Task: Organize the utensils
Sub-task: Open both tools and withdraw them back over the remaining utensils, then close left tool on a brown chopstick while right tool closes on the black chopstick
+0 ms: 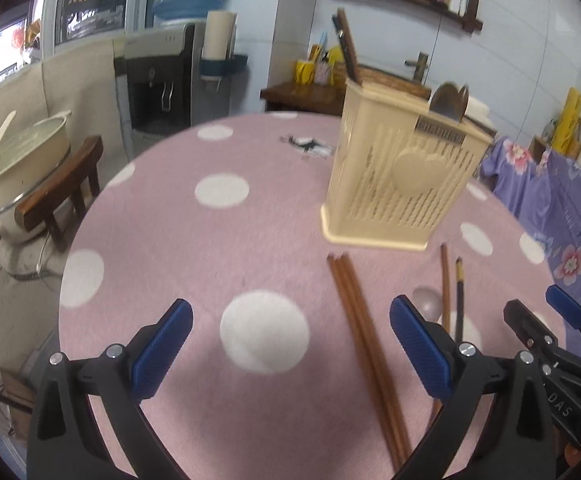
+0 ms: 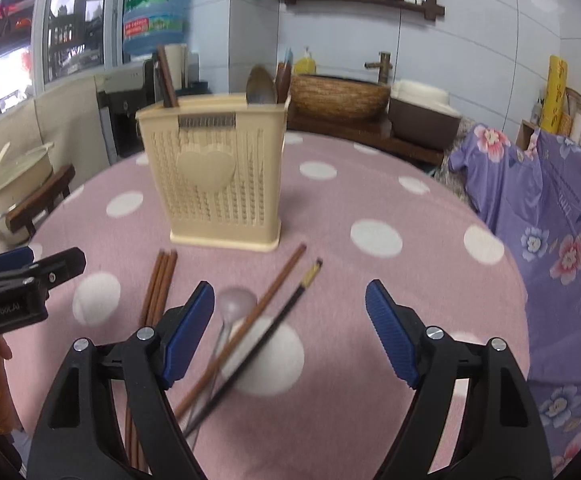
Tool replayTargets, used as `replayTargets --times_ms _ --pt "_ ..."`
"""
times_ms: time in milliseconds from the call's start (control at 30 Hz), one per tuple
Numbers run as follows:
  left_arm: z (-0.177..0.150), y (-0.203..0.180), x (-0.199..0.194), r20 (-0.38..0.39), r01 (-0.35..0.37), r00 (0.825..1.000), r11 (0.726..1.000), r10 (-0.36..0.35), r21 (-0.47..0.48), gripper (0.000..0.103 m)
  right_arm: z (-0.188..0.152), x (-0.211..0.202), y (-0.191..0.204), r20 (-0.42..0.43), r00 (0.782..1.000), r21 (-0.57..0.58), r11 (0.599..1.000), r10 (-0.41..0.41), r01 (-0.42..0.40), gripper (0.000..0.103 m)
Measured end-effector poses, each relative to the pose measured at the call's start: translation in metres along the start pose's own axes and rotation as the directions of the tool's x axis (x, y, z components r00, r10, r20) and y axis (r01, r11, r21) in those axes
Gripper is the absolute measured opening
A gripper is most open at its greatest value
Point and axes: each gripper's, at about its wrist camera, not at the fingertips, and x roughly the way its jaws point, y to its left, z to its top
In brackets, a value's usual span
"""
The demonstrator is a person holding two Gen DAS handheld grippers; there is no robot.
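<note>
A cream plastic utensil holder stands on the pink polka-dot table. It holds chopsticks and spoons. Brown chopsticks lie in front of it. A single brown chopstick, a black chopstick and a clear spoon lie beside them. My left gripper is open and empty above the table, with the brown chopsticks between its fingers. My right gripper is open and empty over the loose chopsticks and spoon.
A purple floral cloth covers furniture to the right. A wooden chair and a cream pot stand left of the table. A water dispenser and a woven basin are behind.
</note>
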Motion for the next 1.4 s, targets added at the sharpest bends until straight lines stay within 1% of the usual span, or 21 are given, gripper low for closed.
replayTargets --times_ms 100,167,233,333,400,567,667,767,867,933,1000,1100,1133,1200,1300,1367,1400 --pt "-0.014 0.009 0.000 -0.022 -0.021 1.000 1.000 0.020 -0.019 0.098 -0.017 0.003 0.002 -0.035 0.999 -0.004 1.000 -0.007 0.007 0.078" --pt "-0.021 0.012 -0.002 -0.022 -0.065 0.998 0.998 0.066 0.006 0.096 -0.026 0.005 0.003 -0.057 0.998 -0.009 1.000 -0.012 0.012 0.078" --pt "-0.027 0.011 -0.002 -0.025 -0.091 0.995 0.995 0.093 0.041 0.093 -0.034 0.006 0.004 -0.079 0.997 -0.014 1.000 -0.018 0.017 0.078" --pt "-0.035 0.011 0.002 -0.061 -0.078 0.995 0.995 0.082 0.060 0.089 -0.039 0.011 0.008 -0.111 0.994 -0.021 1.000 -0.011 0.009 0.078" --pt "-0.037 0.009 0.004 -0.074 -0.066 0.995 0.996 0.071 0.061 0.087 -0.038 0.013 0.011 -0.118 0.993 -0.028 1.000 -0.008 0.005 0.078" --pt "-0.038 -0.001 0.005 -0.077 -0.045 0.996 0.996 0.051 0.082 0.086 -0.039 0.019 0.023 -0.148 0.989 -0.075 0.997 -0.012 0.001 0.078" --pt "-0.039 -0.005 0.006 -0.080 -0.038 0.996 0.996 0.045 0.085 0.086 -0.036 0.017 0.022 -0.140 0.990 -0.046 0.999 0.018 -0.025 0.078" --pt "-0.038 -0.006 0.006 -0.076 -0.041 0.996 0.995 0.048 0.088 0.086 -0.026 0.021 0.018 -0.135 0.991 -0.047 0.999 0.016 -0.023 0.078" --pt "-0.038 -0.009 0.007 -0.074 -0.038 0.996 0.995 0.045 0.088 0.085 -0.016 0.035 0.008 -0.167 0.986 -0.001 1.000 0.026 -0.026 0.077" --pt "-0.038 -0.012 0.008 -0.079 -0.030 0.996 0.995 0.038 0.093 0.085 -0.014 0.044 0.005 -0.200 0.979 0.026 0.999 0.032 -0.027 0.074" --pt "-0.038 -0.017 0.010 -0.080 -0.034 0.996 0.993 0.043 0.112 0.085 -0.015 0.044 0.005 -0.199 0.980 0.037 0.999 0.032 -0.025 0.073" --pt "-0.040 -0.024 0.013 -0.092 -0.020 0.995 0.992 0.032 0.125 0.085 -0.018 0.043 0.012 -0.199 0.978 0.038 0.998 0.063 -0.056 0.073" --pt "-0.040 -0.027 0.015 -0.094 -0.016 0.995 0.991 0.028 0.130 0.085 -0.019 0.043 0.015 -0.199 0.978 0.023 0.998 0.059 -0.056 0.073" --pt "-0.041 -0.034 0.017 -0.096 -0.013 0.995 0.989 0.028 0.145 0.081 -0.021 0.044 0.018 -0.201 0.979 -0.003 1.000 0.027 -0.028 0.071" --pt "-0.043 -0.039 0.022 -0.112 0.001 0.994 0.988 0.017 0.155 0.081 -0.023 0.043 0.009 -0.202 0.979 0.006 1.000 0.024 -0.024 0.071" --pt "-0.045 -0.041 0.026 -0.124 0.003 0.992 0.987 0.017 0.161 0.081 -0.023 0.044 0.004 -0.209 0.978 -0.019 1.000 -0.010 0.007 0.071" --pt "-0.046 -0.042 0.029 -0.125 -0.009 0.992 0.986 0.030 0.164 0.081 -0.024 0.045 0.002 -0.214 0.977 -0.030 0.999 -0.023 0.017 0.071"
